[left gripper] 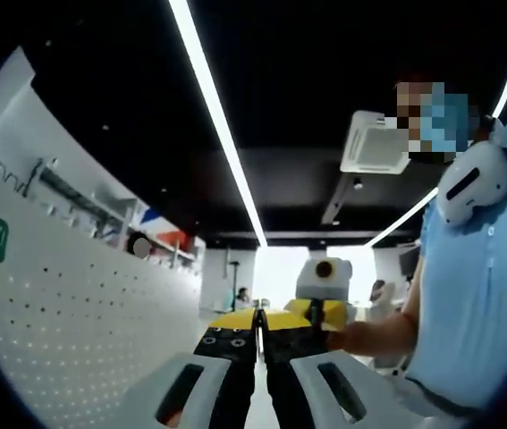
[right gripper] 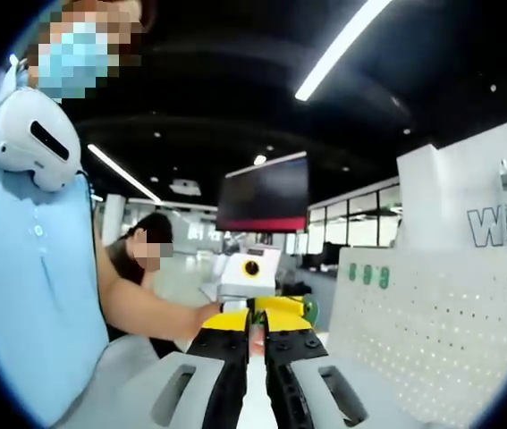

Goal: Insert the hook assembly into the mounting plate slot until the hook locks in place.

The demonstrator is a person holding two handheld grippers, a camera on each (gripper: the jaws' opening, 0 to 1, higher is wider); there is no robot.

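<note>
Bringing hook to pegboard [left gripper: 65,304] | left gripper [left gripper: 259,344] jaws together, right gripper [right gripper: 255,344] pinching something small, can't tell what | go slow, push straight.

Dim under a dark ceiling, lit by glaring strip lights [left gripper: 222,134]; blown-out bright windows [left gripper: 280,273] behind, soft focus, edges bent by fisheye

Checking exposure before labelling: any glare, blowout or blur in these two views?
Left gripper view: the long white ceiling light strip is blown out, the bright far window area washed white, and the white perforated pegboard wall bows with fisheye. Right gripper view: the ceiling strip glares, the dark hanging monitor reads fine, and background people are soft.
</note>
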